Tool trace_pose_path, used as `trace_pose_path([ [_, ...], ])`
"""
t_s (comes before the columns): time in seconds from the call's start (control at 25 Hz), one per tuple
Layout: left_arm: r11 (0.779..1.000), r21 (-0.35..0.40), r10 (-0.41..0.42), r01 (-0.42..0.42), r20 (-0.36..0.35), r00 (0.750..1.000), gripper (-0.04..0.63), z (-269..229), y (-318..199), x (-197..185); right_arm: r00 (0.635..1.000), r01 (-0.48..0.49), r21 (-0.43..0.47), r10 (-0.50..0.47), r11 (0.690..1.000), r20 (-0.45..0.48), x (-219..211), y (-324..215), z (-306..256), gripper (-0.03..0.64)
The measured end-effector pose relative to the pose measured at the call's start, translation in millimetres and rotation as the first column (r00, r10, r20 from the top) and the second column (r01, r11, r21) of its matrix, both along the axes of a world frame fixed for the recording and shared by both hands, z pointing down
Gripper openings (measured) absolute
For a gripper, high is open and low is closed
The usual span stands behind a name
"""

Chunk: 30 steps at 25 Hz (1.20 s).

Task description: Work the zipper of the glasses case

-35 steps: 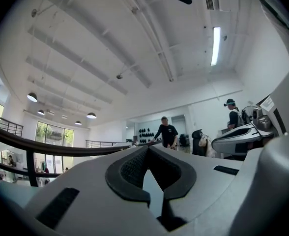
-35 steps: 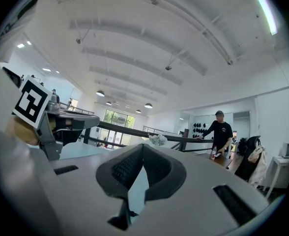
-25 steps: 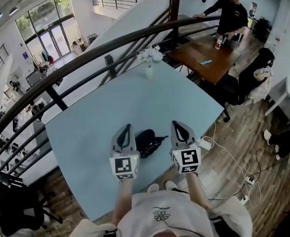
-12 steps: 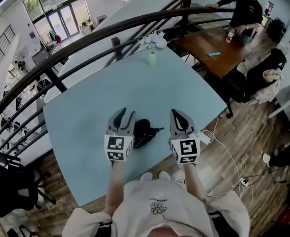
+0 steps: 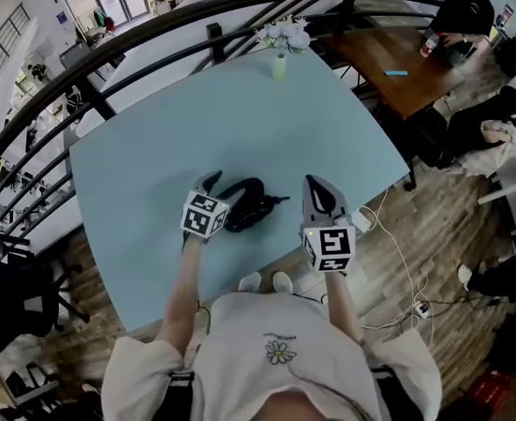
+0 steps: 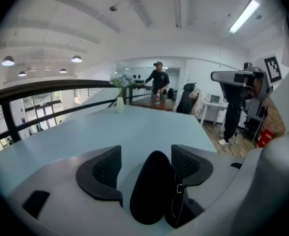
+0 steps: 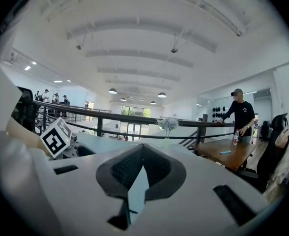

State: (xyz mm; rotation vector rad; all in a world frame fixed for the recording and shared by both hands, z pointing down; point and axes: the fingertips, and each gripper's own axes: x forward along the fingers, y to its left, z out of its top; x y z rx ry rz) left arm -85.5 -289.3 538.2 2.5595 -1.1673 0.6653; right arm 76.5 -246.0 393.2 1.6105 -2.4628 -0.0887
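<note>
The head view looks steeply down from above the person onto the whole pale blue desk point(image 5: 240, 121). The left gripper view sits low and close over the desk, sharing the glasses case point(image 6: 152, 191) with it. The right gripper view faces nearly level. Both gripper views share the flower vase point(image 6: 120, 103) and railing point(image 6: 36, 91).

Kit rundown, since people asked. Both my hand-held tools are the same build: the pale grey plastic left gripper point(image 5: 209, 180) and its twin, the right gripper point(image 5: 316, 185). The jaws are chunky black wedges with a fine waffle texture on the inner pads point(image 6: 106, 167). At the back of each one, nearest my wrist, sits a white cube with black square markers point(image 5: 330, 248). I'm wearing a loose off-white short-sleeved T-shirt point(image 5: 240, 358) with a small daisy print point(image 5: 280, 352) on the chest, plus white shoes point(image 5: 250, 281).
</note>
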Motion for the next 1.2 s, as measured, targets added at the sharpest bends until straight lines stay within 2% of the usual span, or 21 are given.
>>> trace_pose_path([
  [0.12,0.997,-0.068,0.027,-0.025,0.029,0.999,0.322,28.0,6.0,-1.0,1.0,0.002,-0.035,-0.003,0.999,-0.019,1.8,4.4,16.8,0.008],
  [0.24,0.991,-0.127,0.037,-0.033,0.026,0.999,0.324,43.3,9.1,-3.2,1.0,0.003,-0.061,-0.004,0.998,-0.017,1.9,7.9,27.1,0.008],
  [0.44,0.966,-0.255,0.052,-0.046,0.017,0.999,0.321,70.6,16.7,-7.9,1.0,0.007,-0.088,-0.009,0.996,-0.024,0.0,13.0,37.7,0.008],
  [0.6,0.957,-0.289,0.034,-0.016,0.056,0.998,0.243,81.9,15.2,-14.7,0.999,-0.007,-0.132,0.002,0.991,-0.042,1.7,13.0,57.2,0.008],
  [0.64,0.959,-0.284,0.016,0.006,0.075,0.997,0.202,83.8,14.4,-19.1,0.999,-0.006,-0.143,-0.001,0.99,-0.046,0.9,14.8,61.6,0.008],
  [0.72,0.966,-0.254,-0.012,0.043,0.124,0.992,0.078,82.7,11.1,-28.1,0.999,0.003,-0.153,-0.012,0.988,-0.053,-2.5,17.5,65.1,0.008],
  [1.0,0.996,-0.09,0.009,0.012,0.235,0.972,0.074,56.7,14.5,-19.2,0.998,0.026,-0.162,-0.036,0.986,-0.06,-8.2,21.0,67.0,0.008],
  [1.12,1.0,0.011,0.013,-0.017,0.294,0.956,0.075,45.1,23.9,-12.4,0.998,0.03,-0.172,-0.04,0.985,-0.058,-10.3,23.4,71.0,0.008],
  [1.2,0.997,0.067,0.018,-0.041,0.306,0.952,0.077,38.1,32.2,-7.5,0.998,0.031,-0.175,-0.041,0.984,-0.055,-12.0,24.6,72.9,0.008],
])
